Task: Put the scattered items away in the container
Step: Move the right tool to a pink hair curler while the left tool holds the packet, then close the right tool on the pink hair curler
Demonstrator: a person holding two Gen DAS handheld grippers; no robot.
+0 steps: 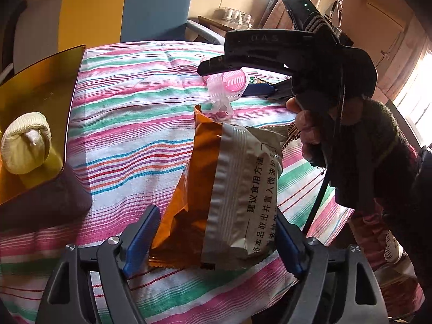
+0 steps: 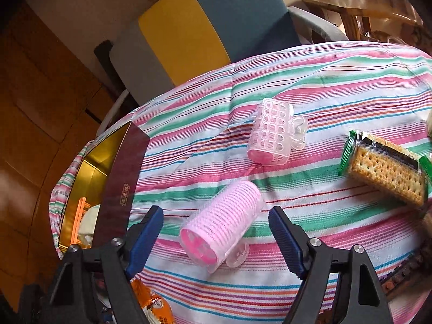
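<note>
An orange and silver snack packet (image 1: pixel 229 189) lies on the striped cloth between the blue pads of my left gripper (image 1: pixel 214 243), which stands open; the pads flank it without squeezing. My right gripper (image 2: pixel 216 240) is open around a pink hair roller (image 2: pixel 221 224) that lies on the cloth untouched. From the left wrist view, the right gripper (image 1: pixel 224 82) hangs over that roller (image 1: pixel 229 83), held by a gloved hand (image 1: pixel 310 132). The container, a dark red box with a gold inside (image 2: pixel 118 178), stands at the table's left edge (image 1: pixel 40 86).
A cream rolled sock (image 1: pixel 24 145) and an orange comb-like item (image 2: pixel 81 216) lie in the box. A second pink roller in a clear clip (image 2: pixel 272 135) and a cracker pack (image 2: pixel 386 175) lie further back on the cloth. A chair (image 2: pixel 216 27) stands behind the table.
</note>
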